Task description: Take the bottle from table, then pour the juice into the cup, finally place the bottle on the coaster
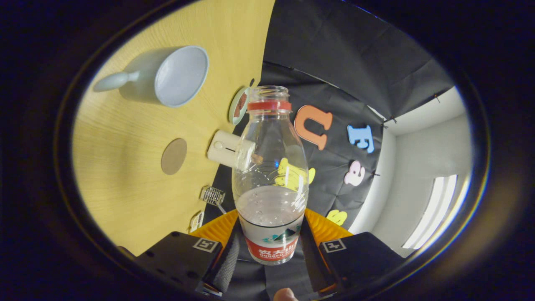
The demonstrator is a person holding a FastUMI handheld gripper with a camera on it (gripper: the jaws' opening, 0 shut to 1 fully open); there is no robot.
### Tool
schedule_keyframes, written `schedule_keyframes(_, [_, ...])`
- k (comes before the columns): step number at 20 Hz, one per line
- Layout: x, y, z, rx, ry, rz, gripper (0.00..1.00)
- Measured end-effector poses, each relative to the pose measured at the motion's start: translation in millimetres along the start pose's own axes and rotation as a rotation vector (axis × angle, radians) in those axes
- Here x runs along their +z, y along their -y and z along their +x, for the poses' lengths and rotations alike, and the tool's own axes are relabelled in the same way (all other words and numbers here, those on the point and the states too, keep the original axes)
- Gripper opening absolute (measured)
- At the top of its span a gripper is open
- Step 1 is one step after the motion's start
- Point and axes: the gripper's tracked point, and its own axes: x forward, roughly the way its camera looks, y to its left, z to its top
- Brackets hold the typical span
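Half-full juice bottle (271, 175) is gripped in the tongs (269, 246), lifted off the bench (125, 167) — pouring step looks underway; mouth needs swinging over the cup (167, 75), coaster (174, 156) later.

The clear bottle (270, 175) has a red neck ring and a red-and-white label. The cup (167, 76) is pale blue-grey, the round coaster (174, 156) dull brown, the table (125, 200) yellow wood-grain.

A pale wooden table (138, 175) with fine grain runs up to a black cloth wall (347, 54). Beyond the cloth's edge stands a plain white wall (411, 167), with a bright strip of light (436, 209) on it.
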Motion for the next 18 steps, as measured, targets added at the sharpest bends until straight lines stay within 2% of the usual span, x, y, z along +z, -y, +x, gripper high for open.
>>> schedule_keyframes(4, [-2.5,3.0,-1.1,0.032,-0.009,0.159,0.75])
schedule_keyframes(12, [-2.0,-7.2,-17.2,0.161,-0.006,0.582,0.76])
schedule_keyframes(18, [-2.0,-5.9,-30.6,0.246,-0.001,1.003,0.76])
